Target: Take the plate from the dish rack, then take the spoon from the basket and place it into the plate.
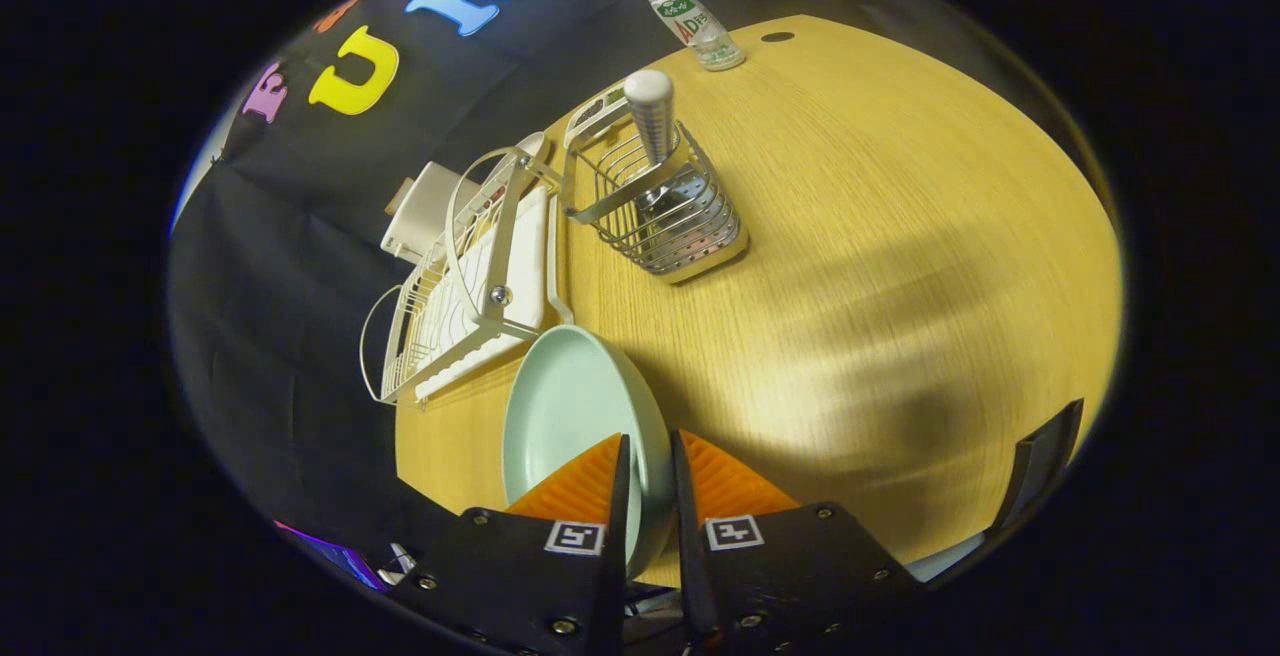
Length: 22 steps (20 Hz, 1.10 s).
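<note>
A pale green plate (pixel 570 406) is held on edge between my fingers, its rim clamped by my gripper (pixel 650 451), which is shut on it. The plate hangs over the wooden table (pixel 880 236), just in front of the white wire dish rack (pixel 470 276). Beyond the fingers stands a wire basket (pixel 665 206) on the table. In it a spoon (pixel 652 116) stands upright, its white handle end sticking out of the top; the bowl end is hidden inside the basket.
A small plastic bottle (pixel 695 24) stands at the far edge of the table. A white box (pixel 425 208) lies behind the dish rack against the cloth wall. A dark chair back (pixel 1040 461) shows near the table's near edge.
</note>
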### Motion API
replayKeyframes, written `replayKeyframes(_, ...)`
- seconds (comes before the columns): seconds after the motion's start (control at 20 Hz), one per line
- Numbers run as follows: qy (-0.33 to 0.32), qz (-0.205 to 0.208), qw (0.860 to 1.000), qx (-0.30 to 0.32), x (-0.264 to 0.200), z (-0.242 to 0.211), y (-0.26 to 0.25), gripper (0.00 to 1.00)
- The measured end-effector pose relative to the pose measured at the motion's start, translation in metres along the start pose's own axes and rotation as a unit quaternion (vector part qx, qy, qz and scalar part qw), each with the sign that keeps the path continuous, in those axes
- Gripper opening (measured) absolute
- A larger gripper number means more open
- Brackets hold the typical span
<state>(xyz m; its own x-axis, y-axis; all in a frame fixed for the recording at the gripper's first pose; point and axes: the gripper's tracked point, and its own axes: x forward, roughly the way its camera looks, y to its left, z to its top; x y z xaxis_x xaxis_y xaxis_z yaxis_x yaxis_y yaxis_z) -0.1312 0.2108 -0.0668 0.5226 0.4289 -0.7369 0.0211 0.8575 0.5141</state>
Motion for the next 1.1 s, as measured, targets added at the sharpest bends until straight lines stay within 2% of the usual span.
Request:
replayKeyframes(0.05,-0.017,-0.003,1.0,-0.025,-0.004,0.007,0.0,0.3)
replayKeyframes(0.1,-0.038,-0.004,0.998,-0.056,-0.007,0.014,0.001,0.34)
replayKeyframes(0.2,-0.086,-0.007,0.988,-0.127,-0.018,0.029,0.005,0.34)
replayKeyframes(0.4,-0.174,-0.013,0.955,-0.24,-0.05,0.052,0.018,0.34)
replayKeyframes(0.6,-0.285,-0.011,0.919,-0.273,-0.098,0.082,0.038,0.34)
replayKeyframes(0.75,-0.381,-0.022,0.877,-0.291,-0.138,0.115,0.041,0.34)
replayKeyframes(0.85,-0.415,-0.034,0.853,-0.315,-0.15,0.129,0.042,0.34)
replayKeyframes(0.95,-0.442,-0.049,0.836,-0.321,-0.159,0.143,0.039,0.34)
replayKeyframes(1.0,-0.445,-0.039,0.836,-0.32,-0.155,0.142,0.044,0.35)
replayKeyframes(1.1,-0.439,-0.008,0.839,-0.322,-0.136,0.138,0.048,0.88)
